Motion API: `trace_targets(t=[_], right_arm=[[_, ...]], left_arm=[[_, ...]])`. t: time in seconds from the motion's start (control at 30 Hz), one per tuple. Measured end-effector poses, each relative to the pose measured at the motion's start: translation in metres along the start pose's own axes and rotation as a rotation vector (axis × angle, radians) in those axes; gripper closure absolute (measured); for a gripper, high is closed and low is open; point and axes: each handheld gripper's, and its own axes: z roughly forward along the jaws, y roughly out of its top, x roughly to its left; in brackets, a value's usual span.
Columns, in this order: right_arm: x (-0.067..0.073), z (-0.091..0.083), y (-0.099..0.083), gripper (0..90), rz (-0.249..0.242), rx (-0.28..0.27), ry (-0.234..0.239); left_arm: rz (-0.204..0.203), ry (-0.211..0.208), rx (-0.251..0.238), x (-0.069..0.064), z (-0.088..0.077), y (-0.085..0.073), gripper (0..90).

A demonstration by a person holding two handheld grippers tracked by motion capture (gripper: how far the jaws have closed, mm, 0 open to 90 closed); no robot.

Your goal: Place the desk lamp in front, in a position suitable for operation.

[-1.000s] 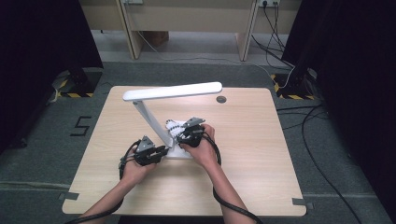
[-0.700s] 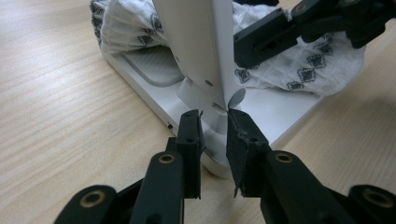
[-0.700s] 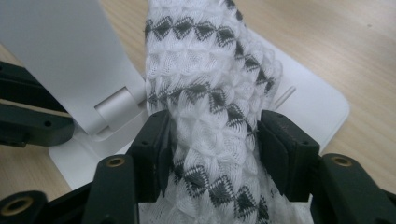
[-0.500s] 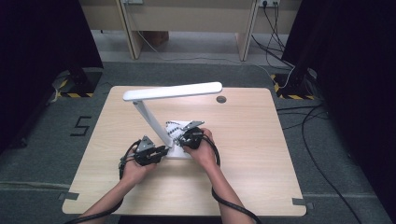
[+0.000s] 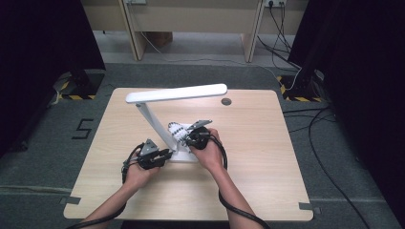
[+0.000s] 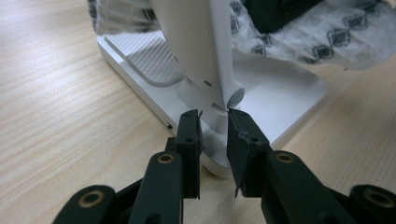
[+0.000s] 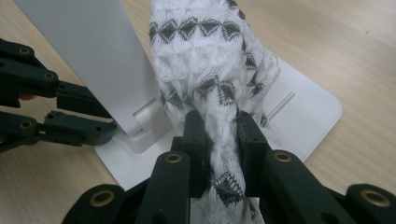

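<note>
Right gripper [image 7: 215,135] just closing, now clamped on patterned cloth [image 7: 212,60] bunched over white lamp base [image 7: 308,116]. Left gripper [image 6: 214,135] pinching the hinge foot of the lamp stem [image 6: 196,46]. Lamp mid-table [image 5: 267,157].

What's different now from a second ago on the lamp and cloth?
The right gripper has just been closing its jaws, and they now pinch a bunched fold of the patterned cloth lying on the lamp base. The left gripper stayed clamped on the foot of the lamp arm. Lamp, cloth and both hands kept their places on the table.
</note>
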Motion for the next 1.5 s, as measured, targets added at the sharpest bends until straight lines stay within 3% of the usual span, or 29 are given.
trace_targets(t=[0.17,0.3,0.5,0.77,1.07,1.33,1.5], right_arm=[[0.001,0.004,0.008,77.8,-0.035,-0.012,-0.032],[-0.001,0.013,0.013,77.5,-0.032,-0.022,-0.024],[-0.001,0.027,0.018,77.4,-0.043,-0.002,-0.025],[0.003,0.030,0.022,77.3,-0.070,0.006,-0.028],[0.006,0.046,0.021,77.5,-0.109,0.059,-0.030],[-0.005,0.042,0.018,77.9,-0.106,0.095,-0.095],[-0.019,0.035,0.010,78.0,-0.044,0.119,-0.140]], left_arm=[[0.000,0.000,0.000,0.000,0.000,0.000,74.0],[0.001,-0.001,0.000,0.000,0.000,0.000,73.8],[0.002,-0.003,0.001,0.001,0.000,0.000,73.6],[0.005,-0.002,0.001,0.000,0.001,0.000,73.3],[0.007,-0.005,0.004,0.001,0.001,0.001,73.3],[0.006,-0.003,0.001,0.001,0.001,0.001,73.3],[0.007,-0.004,0.002,0.001,0.001,0.001,73.2]])
